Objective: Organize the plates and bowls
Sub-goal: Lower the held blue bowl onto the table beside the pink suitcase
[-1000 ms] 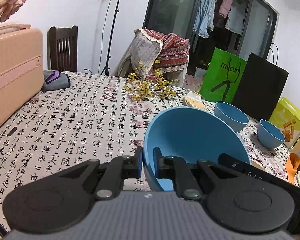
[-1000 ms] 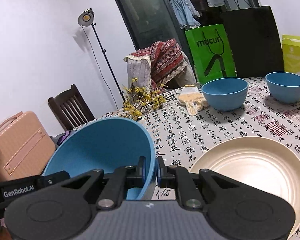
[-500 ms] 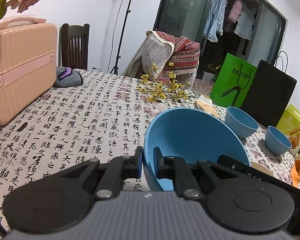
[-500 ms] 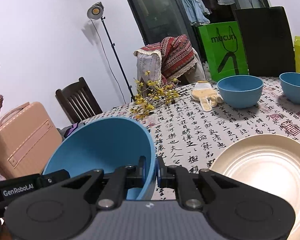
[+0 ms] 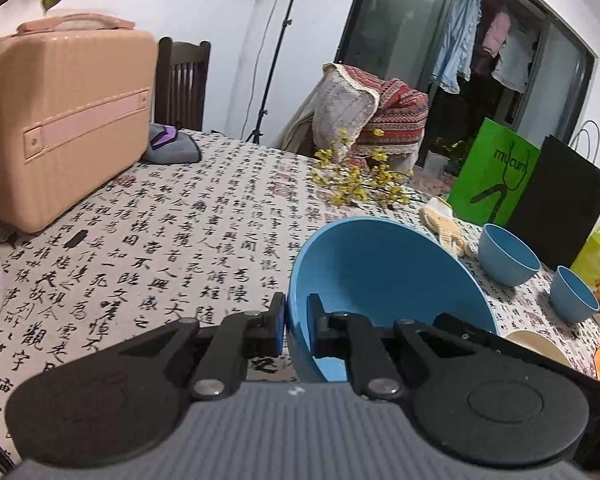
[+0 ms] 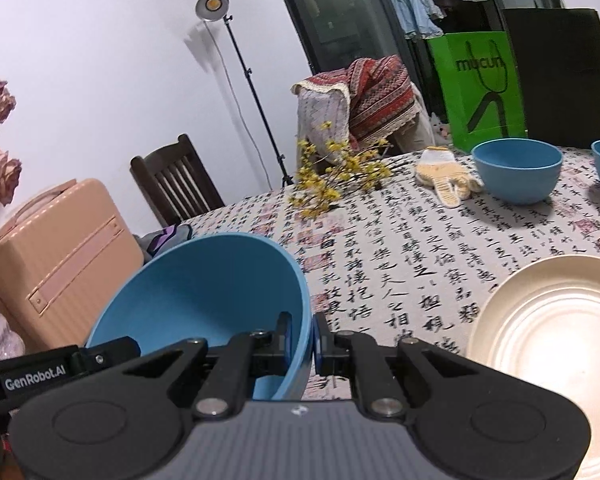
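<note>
**Both grippers clamp one big blue bowl**

The left gripper [image 5: 297, 326] pinches the large blue bowl [image 5: 380, 272] by its left rim; the right gripper [image 6: 302, 338] is clamped on the opposite rim. The bowl hangs tilted above the tablecloth [image 6: 400, 240], left of the cream plate [image 6: 548, 344]. Two small blue bowls [image 6: 518, 174] stand beyond that plate.

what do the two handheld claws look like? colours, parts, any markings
Both match. Left claw and right claw: ribbed grey body, two large round matte-black housings, black linkage arms with silver pivot bolts, and blue pads lining black fingers. In the right wrist view, the left unit's black side bar carries white "GenRobot.AI" lettering. No cables, hands or sleeves visible.
</note>
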`<action>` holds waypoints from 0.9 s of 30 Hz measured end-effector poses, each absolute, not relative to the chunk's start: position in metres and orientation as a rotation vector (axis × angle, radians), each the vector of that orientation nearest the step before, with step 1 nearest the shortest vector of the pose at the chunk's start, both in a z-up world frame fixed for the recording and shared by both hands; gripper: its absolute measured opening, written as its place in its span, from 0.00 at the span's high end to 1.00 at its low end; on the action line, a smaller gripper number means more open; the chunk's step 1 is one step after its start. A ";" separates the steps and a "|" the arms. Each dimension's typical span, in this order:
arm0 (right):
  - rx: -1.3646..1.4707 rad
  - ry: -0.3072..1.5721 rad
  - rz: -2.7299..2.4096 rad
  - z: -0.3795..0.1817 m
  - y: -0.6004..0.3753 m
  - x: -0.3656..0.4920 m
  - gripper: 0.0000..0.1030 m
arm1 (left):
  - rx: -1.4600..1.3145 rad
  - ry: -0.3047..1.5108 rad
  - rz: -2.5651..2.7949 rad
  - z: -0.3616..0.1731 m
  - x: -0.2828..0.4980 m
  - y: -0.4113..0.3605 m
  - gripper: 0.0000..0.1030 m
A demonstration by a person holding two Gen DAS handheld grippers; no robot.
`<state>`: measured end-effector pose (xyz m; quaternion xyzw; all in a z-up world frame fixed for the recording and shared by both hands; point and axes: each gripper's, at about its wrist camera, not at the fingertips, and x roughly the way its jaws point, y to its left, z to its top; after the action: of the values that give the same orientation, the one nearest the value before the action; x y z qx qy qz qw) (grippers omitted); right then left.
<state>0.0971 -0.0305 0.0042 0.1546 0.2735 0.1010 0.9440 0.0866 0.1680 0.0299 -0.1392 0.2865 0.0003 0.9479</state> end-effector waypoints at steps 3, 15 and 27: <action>0.308 0.567 0.222 0.003 -0.022 0.100 0.90 | -0.297 0.587 0.015 0.027 0.086 0.177 0.89; 0.286 0.604 0.261 -0.005 0.009 0.111 0.90 | -0.328 0.605 0.055 0.014 0.088 0.206 0.89; 0.258 0.638 0.283 -0.013 0.037 0.122 0.90 | -0.374 0.626 0.089 0.000 0.092 0.232 0.89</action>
<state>0.1216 0.0368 -0.0134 0.1258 0.3119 0.1381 0.9316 0.0920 0.2322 -0.0001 -0.1829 0.3061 0.0436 0.9333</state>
